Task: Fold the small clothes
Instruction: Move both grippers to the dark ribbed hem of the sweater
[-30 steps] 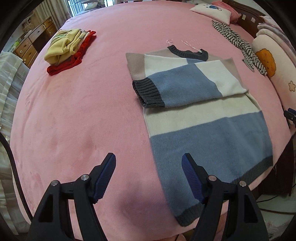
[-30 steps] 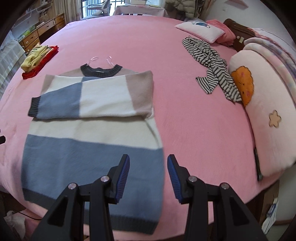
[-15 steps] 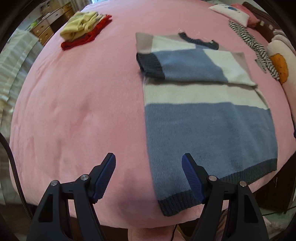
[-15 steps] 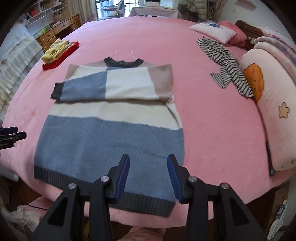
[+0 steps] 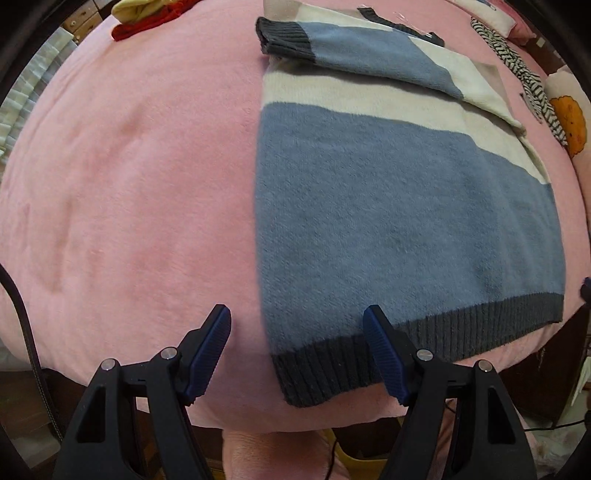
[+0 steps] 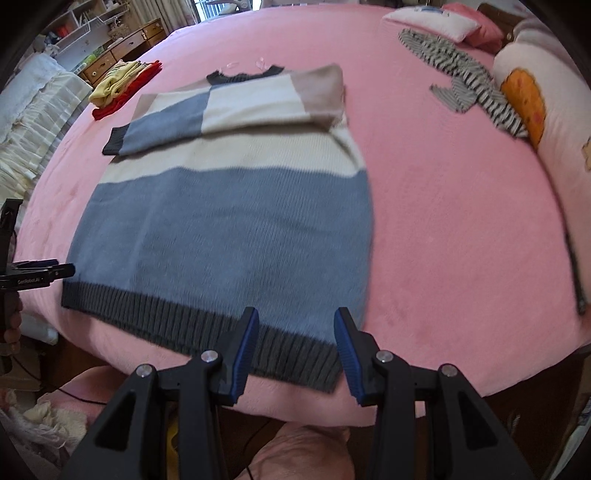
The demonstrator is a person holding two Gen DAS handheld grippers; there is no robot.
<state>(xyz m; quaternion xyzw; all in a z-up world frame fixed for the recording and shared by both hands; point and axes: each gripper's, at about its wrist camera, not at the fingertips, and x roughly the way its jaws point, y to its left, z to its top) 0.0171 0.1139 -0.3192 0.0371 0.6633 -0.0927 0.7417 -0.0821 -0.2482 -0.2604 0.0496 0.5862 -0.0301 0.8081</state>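
Sweater (image 6: 229, 236) lies flat on the pink bed (image 6: 461, 221), sleeves folded across its chest. Left gripper (image 5: 297, 330), jaws wide and empty, straddles its left hem corner; right gripper (image 6: 295, 332), half-open, empty, hovers over its right hem corner.

Pink plush bed (image 6: 461, 206) fills both views. Far right: big pink pillow (image 6: 554, 99) with an orange cookie patch (image 6: 526, 105); white cushion (image 6: 432, 22) beside a smaller pink one (image 6: 482, 31). Far left off the bed: wooden drawer unit (image 6: 118, 55), white shelving (image 6: 74, 26), pale ruffled fabric (image 6: 33, 122). Black cable (image 5: 26, 325) at left edge.
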